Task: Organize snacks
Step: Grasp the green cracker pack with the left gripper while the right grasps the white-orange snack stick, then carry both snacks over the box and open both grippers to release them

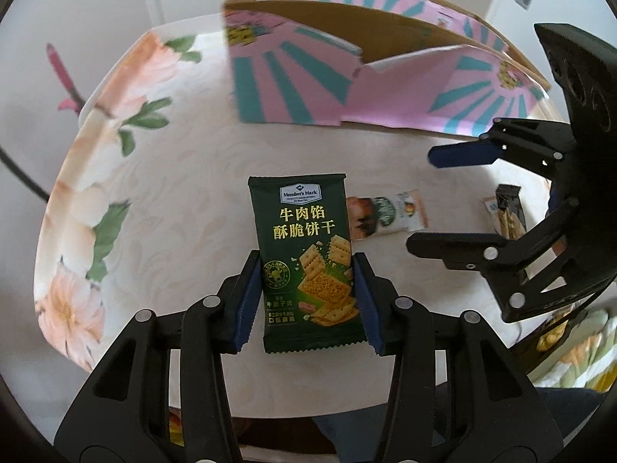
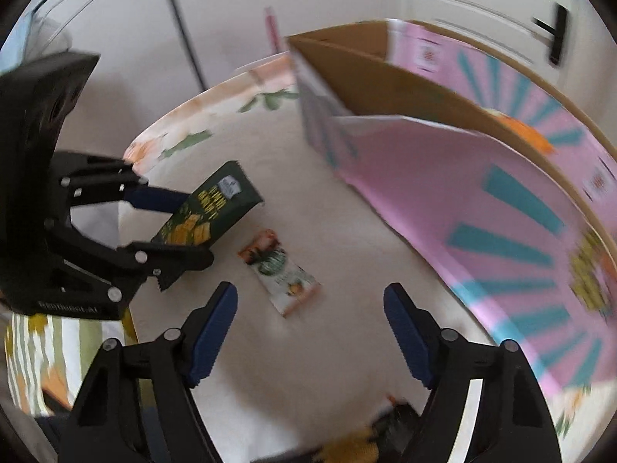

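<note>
Behind right gripper [image 2: 310, 333]: dark packet [image 2: 389, 430].

Three snack packets show: two dark green cracker packets [image 1: 308, 254] [image 1: 509, 212] and one pale packet [image 1: 385, 218]. One pink cardboard box [image 1: 385, 88] stands on one bench [image 1: 173, 231]. Two hand-held grippers.

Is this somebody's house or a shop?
Probably a home: a table with a flowery tablecloth, a white panelled door behind it, and a pink snack box with loose snack packets on the table.
</note>
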